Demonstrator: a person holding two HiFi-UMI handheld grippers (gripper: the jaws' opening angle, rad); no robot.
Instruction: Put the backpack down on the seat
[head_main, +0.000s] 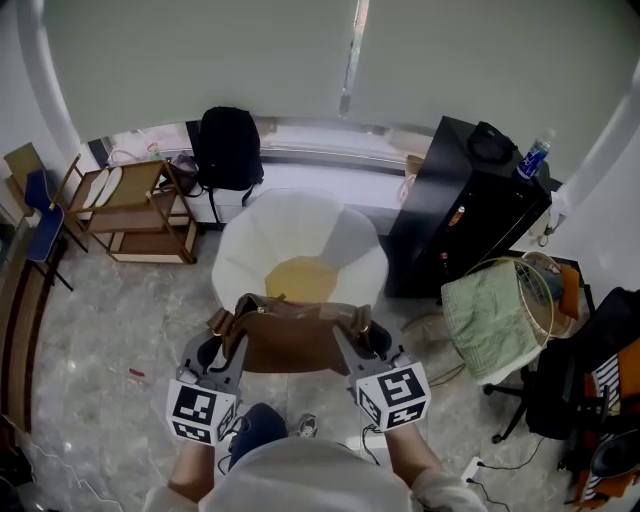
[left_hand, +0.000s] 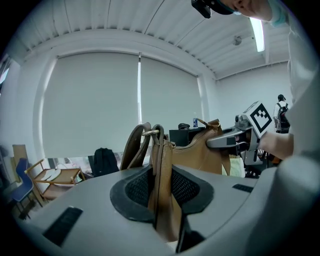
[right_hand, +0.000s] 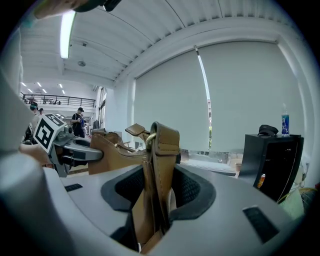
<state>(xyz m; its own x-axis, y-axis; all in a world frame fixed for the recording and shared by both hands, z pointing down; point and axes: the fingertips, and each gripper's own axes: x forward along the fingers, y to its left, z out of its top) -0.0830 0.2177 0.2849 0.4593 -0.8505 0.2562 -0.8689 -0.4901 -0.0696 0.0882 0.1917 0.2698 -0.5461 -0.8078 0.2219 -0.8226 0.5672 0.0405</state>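
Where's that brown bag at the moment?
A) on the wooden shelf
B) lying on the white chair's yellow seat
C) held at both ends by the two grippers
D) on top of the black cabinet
C: the left gripper and the right gripper each clamp one end of the brown bag, holding it up in front of the white chair.

backpack (head_main: 290, 345): tan-brown leather, zip along the top, straps on brass rings
backpack, pose: upright, stretched sideways, held up by both ends
seat (head_main: 250, 250): white scalloped tub chair, yellow centre
relation: backpack at the seat's near edge
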